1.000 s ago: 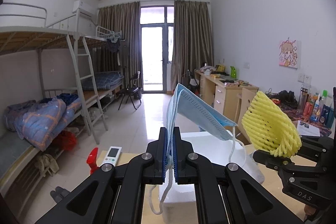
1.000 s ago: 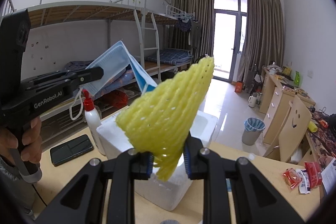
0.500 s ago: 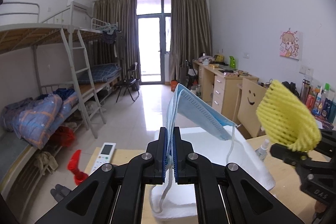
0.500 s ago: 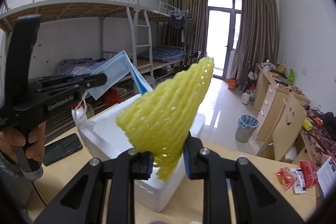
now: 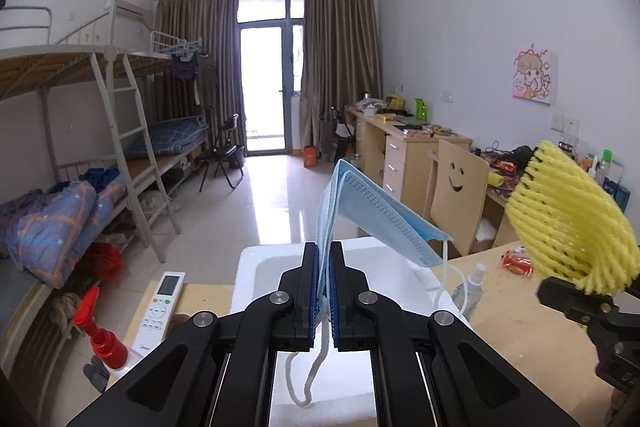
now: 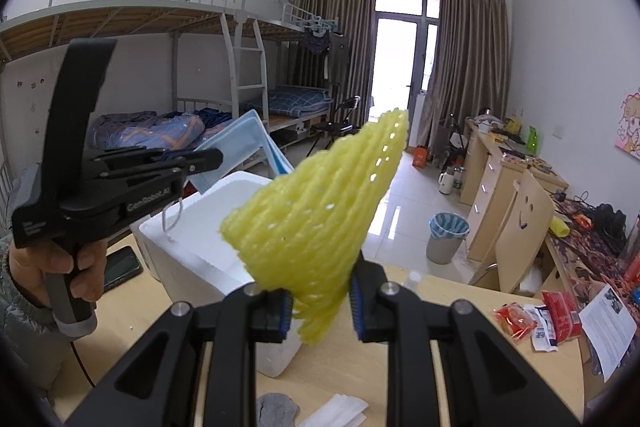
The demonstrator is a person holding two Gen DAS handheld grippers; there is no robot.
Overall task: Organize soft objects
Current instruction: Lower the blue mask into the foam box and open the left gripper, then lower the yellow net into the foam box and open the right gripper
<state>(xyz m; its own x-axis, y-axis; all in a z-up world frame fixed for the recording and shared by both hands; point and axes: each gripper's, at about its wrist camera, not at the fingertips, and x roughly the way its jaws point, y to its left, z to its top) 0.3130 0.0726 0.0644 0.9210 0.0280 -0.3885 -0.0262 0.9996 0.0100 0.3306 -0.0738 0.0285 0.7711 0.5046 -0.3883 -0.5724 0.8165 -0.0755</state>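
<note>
Blue face mask (image 5: pixel 376 215) is pinched in the left gripper (image 5: pixel 324 291), jaws pressed together on it, ear loop dangling over the white foam box (image 5: pixel 276 259) on the counter (image 5: pixel 520 339). Yellow foam net (image 6: pixel 320 211) is clamped in the right gripper (image 6: pixel 320 311), right of the mask, above the box's near right side.
</note>
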